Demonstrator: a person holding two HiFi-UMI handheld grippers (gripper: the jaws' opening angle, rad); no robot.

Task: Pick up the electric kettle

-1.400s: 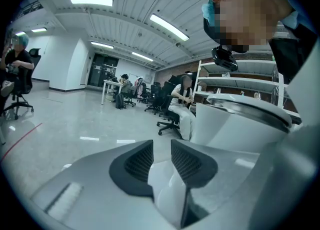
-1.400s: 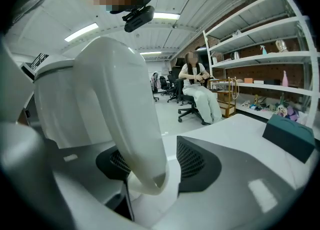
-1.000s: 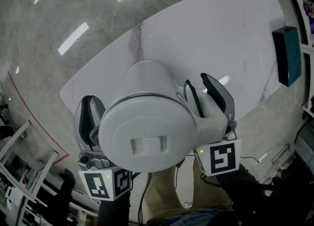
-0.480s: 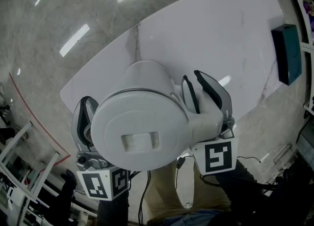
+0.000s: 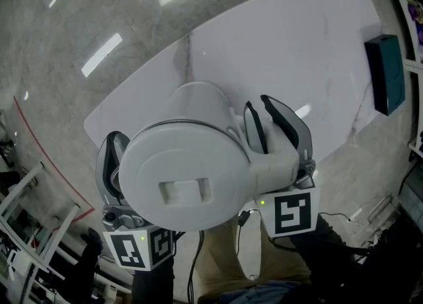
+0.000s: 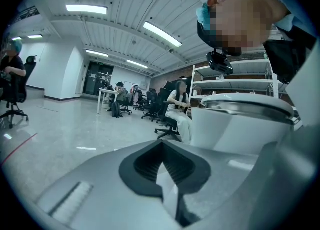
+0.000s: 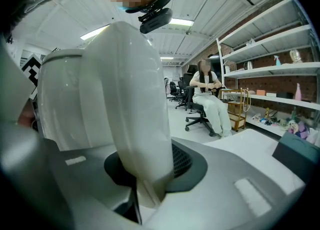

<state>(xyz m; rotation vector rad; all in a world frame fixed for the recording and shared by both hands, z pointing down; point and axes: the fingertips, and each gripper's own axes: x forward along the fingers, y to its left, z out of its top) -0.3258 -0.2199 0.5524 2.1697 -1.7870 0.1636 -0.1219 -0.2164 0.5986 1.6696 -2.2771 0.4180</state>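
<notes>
Now the right gripper (image 5: 259,106) clamps the electric kettle (image 5: 192,177) by its handle (image 5: 276,160).
Head view: the white kettle, lid up, fills the space between the two grippers, above the near edge of the white table (image 5: 297,45); its base is hidden, so contact with the table cannot be told. The right gripper's jaws, which have just been closing, flank the handle. The left gripper (image 5: 112,157) sits just beside the body's opposite side, and a teal box (image 5: 385,75) lies at the table's far right. Left gripper view: its jaws are drawn together, the kettle body just to their right. Right gripper view: both dark pads press the white handle.
</notes>
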